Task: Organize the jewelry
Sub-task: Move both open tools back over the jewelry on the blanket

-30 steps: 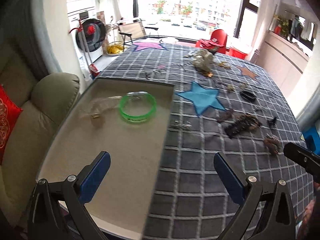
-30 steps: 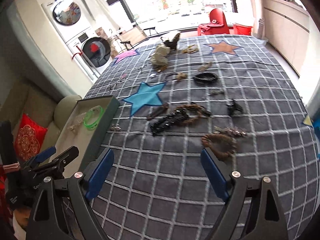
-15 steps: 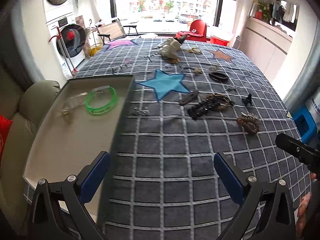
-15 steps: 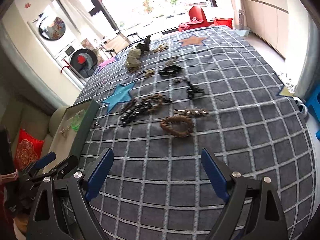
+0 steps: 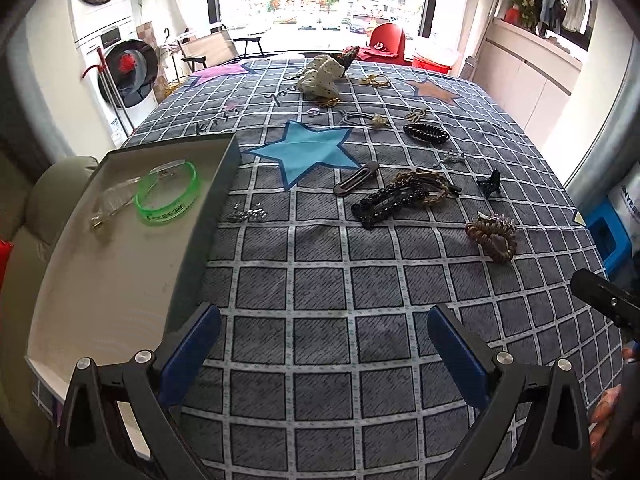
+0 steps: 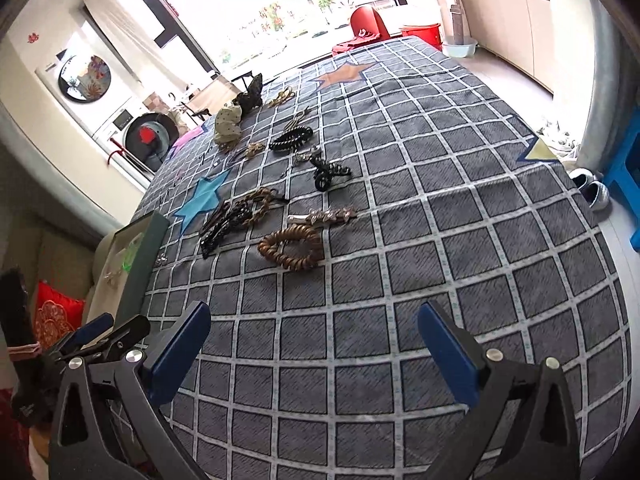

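Left gripper (image 5: 324, 344): jaws wide apart, empty, hovering above the checked grey cloth (image 5: 320, 280) beside the near corner of the tray (image 5: 192, 236). Right gripper (image 6: 314, 344): likewise spread and holding nothing, poised over bare squares of cloth short of the jewelry.

Nearest to the right gripper: brown coiled bracelet (image 6: 291, 247), flat on the cloth, with a sparkly hair clip (image 6: 326, 215) just beyond. Further left: black beaded piece (image 5: 386, 202) touching a tangle of brown braided bands (image 5: 424, 186); a flat brown barrette (image 5: 356, 178) alongside. Small scatter of glittering bits (image 5: 248, 214) just outside the tray wall, too tiny to identify.

Inside the tray: green translucent bangle (image 5: 168, 194) with printing on its rim, unreadable; clear strap-like item (image 5: 116, 200) touching it, hard to make out.

Further out: black claw clip (image 5: 490, 187), black spiral band (image 5: 426, 134), blue star patch (image 5: 308, 150). Handwritten-style stitching on the cloth beyond the star, seemingly "kiss you", partly blurred. At the far end: spotted cream scrunchie (image 5: 322, 78) and gold pieces (image 5: 376, 80), details lost.

Tray's near edge cut off behind the left gripper's frame.
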Motion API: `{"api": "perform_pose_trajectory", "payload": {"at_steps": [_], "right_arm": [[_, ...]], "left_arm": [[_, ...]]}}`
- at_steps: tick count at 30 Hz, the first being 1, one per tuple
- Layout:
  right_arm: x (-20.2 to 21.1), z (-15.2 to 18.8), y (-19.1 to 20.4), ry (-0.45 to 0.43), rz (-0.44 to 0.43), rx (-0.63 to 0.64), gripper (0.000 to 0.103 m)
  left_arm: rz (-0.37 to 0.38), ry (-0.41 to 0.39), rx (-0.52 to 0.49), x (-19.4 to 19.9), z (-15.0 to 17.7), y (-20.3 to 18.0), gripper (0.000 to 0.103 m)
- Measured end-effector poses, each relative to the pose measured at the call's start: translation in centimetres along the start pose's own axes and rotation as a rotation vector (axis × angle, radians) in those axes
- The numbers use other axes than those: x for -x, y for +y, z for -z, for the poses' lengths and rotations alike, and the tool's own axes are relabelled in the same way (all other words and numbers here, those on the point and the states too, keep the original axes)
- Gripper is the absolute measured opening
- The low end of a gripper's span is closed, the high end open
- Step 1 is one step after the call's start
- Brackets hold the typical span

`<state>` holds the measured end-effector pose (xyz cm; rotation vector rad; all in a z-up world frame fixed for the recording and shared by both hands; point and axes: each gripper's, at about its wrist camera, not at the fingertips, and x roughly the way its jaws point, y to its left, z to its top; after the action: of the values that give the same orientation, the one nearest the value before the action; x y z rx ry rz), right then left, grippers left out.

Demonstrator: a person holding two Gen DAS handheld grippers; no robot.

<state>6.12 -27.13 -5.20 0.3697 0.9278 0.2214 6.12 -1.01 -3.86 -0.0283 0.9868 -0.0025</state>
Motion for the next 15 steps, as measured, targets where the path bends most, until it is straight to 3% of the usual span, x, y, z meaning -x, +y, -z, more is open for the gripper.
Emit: {"api": "perform_pose_trajectory", "payload": {"at_steps": [15], "right_arm": [[-2.1,-3.9,-1.2,0.064,0.12,0.067,0.103]], "left_arm": [[-0.01,0.002,-0.031,-3.3,-3.9,-0.5,0.103]]}}
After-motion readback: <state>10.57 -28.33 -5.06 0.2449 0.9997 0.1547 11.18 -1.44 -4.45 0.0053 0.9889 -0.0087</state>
